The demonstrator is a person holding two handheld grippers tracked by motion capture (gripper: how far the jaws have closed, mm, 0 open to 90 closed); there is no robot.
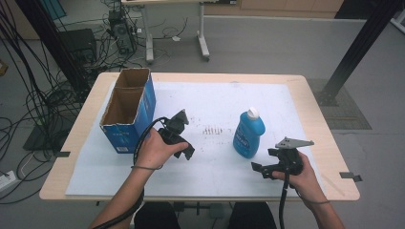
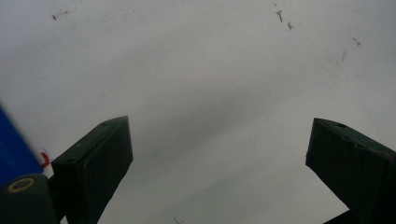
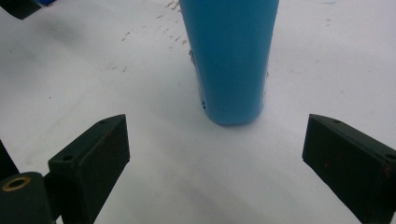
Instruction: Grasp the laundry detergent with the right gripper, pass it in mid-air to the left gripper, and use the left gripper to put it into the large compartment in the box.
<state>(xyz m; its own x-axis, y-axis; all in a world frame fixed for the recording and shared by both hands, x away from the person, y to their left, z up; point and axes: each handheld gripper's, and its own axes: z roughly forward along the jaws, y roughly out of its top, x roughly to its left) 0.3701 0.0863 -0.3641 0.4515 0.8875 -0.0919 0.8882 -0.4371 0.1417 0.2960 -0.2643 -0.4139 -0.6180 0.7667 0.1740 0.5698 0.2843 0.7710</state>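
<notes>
Bottle upright on the desk, both grippers empty

Blue bottle (image 1: 249, 132) stands on the white-covered desk (image 1: 215, 171). Right gripper (image 1: 259, 168) sits just right of the bottle, jaws wide; left gripper (image 1: 188, 153), well left of it beside a cardboard box (image 1: 129, 109), jaws wide too

Bare mat (image 1: 210, 167) lies open between the cardboard box (image 1: 129, 107) and the blue bottle (image 1: 248, 133).

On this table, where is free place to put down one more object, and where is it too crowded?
Free: the white sheet beyond the blue bottle, toward the far edge, and the near strip between the left gripper and right gripper. Crowded: the left side, where the cardboard box stands close to the left gripper.
</notes>
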